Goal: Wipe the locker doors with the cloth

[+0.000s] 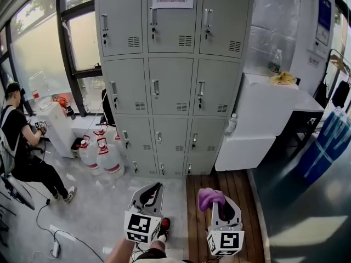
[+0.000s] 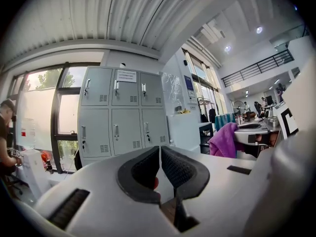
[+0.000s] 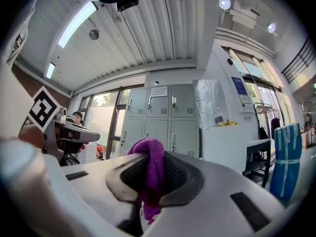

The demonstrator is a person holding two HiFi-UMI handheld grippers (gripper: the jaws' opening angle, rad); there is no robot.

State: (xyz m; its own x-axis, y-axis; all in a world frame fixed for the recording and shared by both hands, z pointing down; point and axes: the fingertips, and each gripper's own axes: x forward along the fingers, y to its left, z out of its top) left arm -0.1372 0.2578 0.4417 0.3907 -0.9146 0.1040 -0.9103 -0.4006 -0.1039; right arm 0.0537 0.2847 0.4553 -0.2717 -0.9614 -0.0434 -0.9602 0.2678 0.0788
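Left gripper [image 1: 156, 189]: held low, pointing forward. Jaws closed, pads meeting at the tips, nothing gripped between them. Right gripper [image 1: 219, 201]: held just beside the left, same heading. Jaws clamped on a purple cloth [image 3: 150, 167], which bulges above the jaw tips and hangs below them.

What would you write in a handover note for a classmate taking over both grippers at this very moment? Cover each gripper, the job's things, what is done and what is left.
Left gripper: jaws together, holding nothing.
Right gripper: shut on the purple cloth, which bunches up above the jaws.
Locker doors: straight ahead, all closed, and well clear of both grippers.
Done: the cloth is picked up and in hand. No door shows signs of wiping, though the pictures cannot rule it out.
Left: step up to the lockers, press the cloth to the doors and wipe them one by one.
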